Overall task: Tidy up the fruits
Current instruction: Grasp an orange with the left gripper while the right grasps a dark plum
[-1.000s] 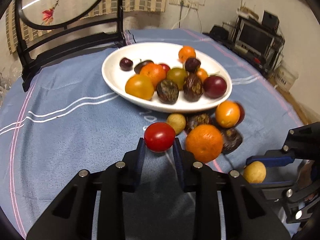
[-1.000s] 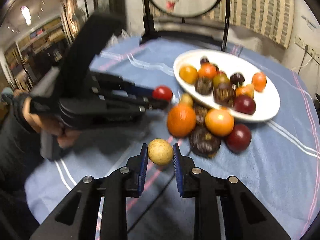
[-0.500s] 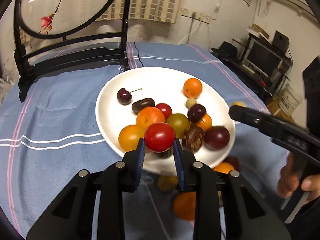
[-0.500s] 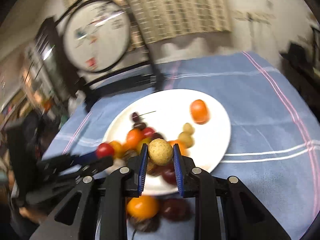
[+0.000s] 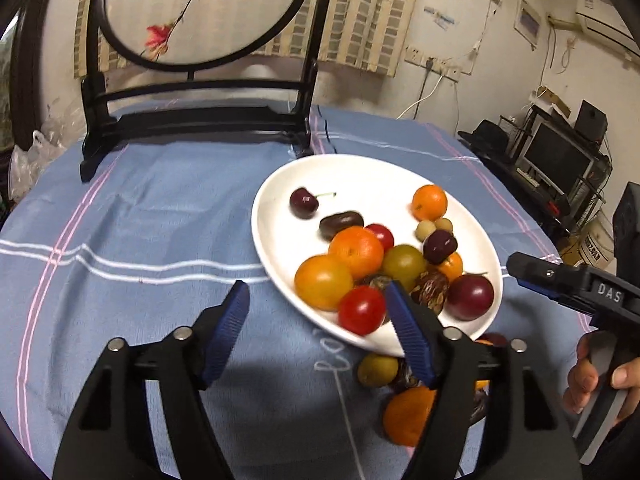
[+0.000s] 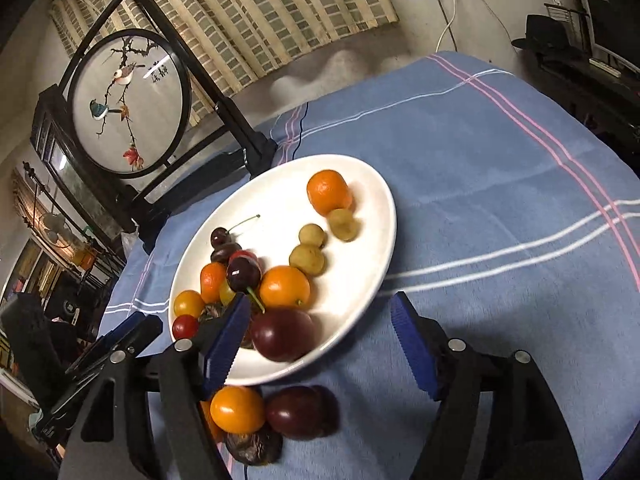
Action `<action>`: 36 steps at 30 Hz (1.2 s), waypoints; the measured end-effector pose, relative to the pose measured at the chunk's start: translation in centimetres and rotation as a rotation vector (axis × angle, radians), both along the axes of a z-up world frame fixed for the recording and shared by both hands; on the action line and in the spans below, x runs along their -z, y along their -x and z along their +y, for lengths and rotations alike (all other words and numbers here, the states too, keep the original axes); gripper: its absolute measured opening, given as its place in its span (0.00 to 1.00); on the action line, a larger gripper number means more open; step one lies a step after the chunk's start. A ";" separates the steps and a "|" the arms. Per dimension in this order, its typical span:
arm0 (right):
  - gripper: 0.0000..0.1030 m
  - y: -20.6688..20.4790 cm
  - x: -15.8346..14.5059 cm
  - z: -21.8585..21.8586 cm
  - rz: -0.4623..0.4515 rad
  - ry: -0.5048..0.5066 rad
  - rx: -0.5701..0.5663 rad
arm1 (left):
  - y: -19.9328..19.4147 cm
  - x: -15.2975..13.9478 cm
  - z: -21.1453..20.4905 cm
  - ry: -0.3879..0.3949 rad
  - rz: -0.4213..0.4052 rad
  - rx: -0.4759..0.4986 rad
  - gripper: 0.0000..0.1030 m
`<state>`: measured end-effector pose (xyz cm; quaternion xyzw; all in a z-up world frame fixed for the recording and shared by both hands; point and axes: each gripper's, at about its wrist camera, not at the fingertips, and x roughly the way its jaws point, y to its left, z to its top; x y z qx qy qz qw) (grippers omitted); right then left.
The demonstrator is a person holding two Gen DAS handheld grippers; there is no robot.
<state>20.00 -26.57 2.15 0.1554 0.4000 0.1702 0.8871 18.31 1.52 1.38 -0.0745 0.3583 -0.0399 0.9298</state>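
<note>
both left tongs (image 5: 316, 314) and right tongs (image 6: 320, 330) gape wide, empty, above the white plate (image 6: 372, 248) of fruit.

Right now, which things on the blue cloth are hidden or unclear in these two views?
- Left wrist view: the large orange fruit below the white oval plate is half hidden by the open left gripper.
- Right wrist view: the wrinkled dark fruit is blurred and partly behind the open right gripper.
</note>
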 end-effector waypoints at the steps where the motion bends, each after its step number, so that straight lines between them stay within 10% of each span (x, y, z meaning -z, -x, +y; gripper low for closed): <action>1: 0.74 0.0 0.0 0.1 0.008 0.003 -0.003 | 0.1 0.1 0.0 -0.003 0.003 -0.005 0.72; 24: 0.80 2.2 0.3 1.1 0.042 0.152 -0.050 | 4.7 1.8 -3.4 -0.032 0.105 0.171 0.87; 31: 0.80 3.3 0.3 1.5 0.033 0.167 -0.065 | 4.6 4.0 -5.7 -0.072 0.217 0.315 0.47; 36: 0.80 3.5 0.1 1.9 0.020 0.176 -0.080 | 4.3 4.2 -5.9 -0.086 0.167 0.301 0.48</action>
